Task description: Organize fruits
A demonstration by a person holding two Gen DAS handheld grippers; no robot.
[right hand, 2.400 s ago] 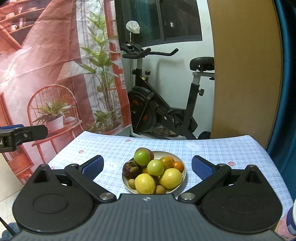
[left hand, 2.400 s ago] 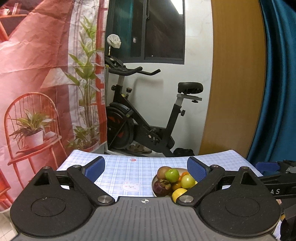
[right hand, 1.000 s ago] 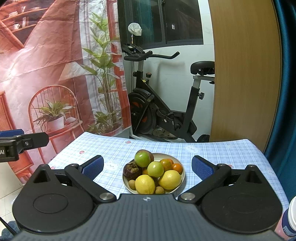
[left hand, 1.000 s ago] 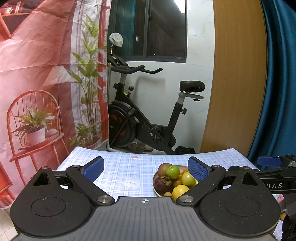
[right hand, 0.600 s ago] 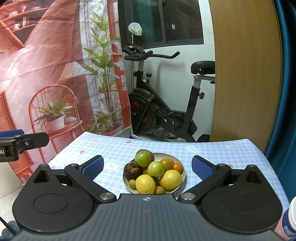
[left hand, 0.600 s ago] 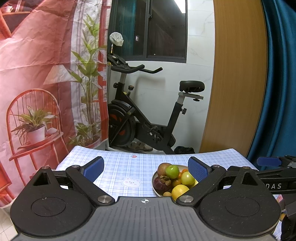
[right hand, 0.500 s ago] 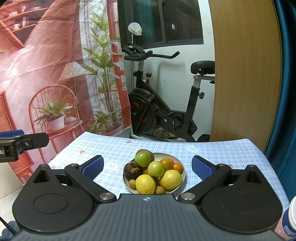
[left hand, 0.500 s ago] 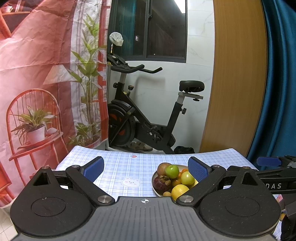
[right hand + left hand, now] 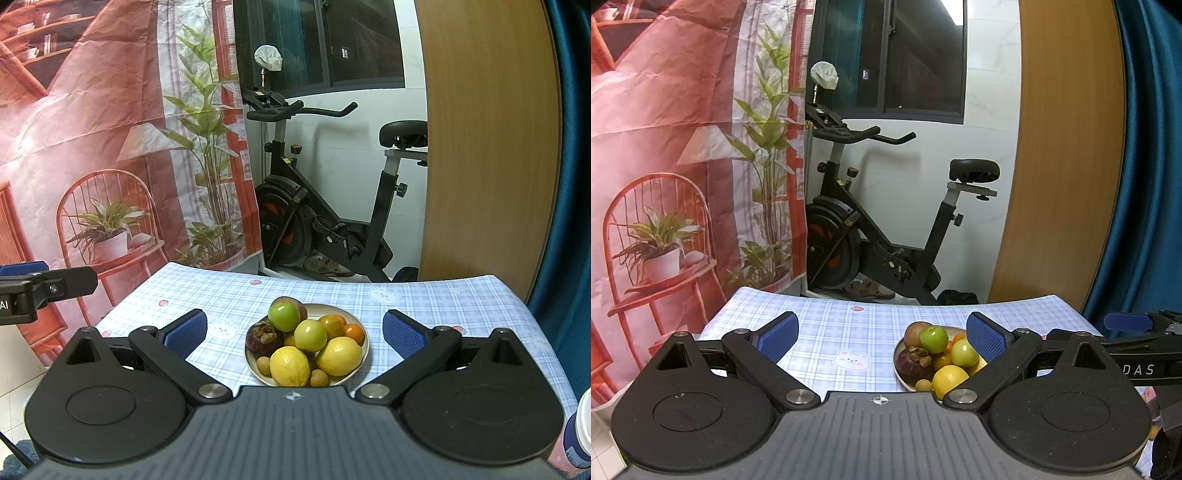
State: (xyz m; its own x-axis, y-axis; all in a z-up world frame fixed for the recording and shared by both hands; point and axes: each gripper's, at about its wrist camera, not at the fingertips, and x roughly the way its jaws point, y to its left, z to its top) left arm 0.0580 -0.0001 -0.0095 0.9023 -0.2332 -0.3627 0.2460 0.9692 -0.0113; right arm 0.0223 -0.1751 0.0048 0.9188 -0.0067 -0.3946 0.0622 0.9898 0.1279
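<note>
while both grippers hang above the near edge of the worktop (image 9: 424, 295), neither has hold of anything. furthest left, the left gripper (image 9: 882, 338) has its blue-padded fingers (image 9: 777, 336) spread wide, with bare checked cloth and a bear print between them; its right finger overlaps the plate's right side in the left wrist view. next comes the plate (image 9: 360, 360) of fruit, sitting mid-worktop. in it, from the left, lie a dark mangosteen (image 9: 263, 336), two small brown longans (image 9: 264, 364), a lemon (image 9: 290, 366) at the front, two green apples (image 9: 284, 316) piled higher, a second lemon (image 9: 339, 356) and oranges (image 9: 354, 332) at the back right. the right gripper (image 9: 293, 334) is also wide open, its fingers (image 9: 400, 334) flanking the plate without touching it. at far right a white-capped bottle (image 9: 574, 439) shows at the frame corner.
</note>
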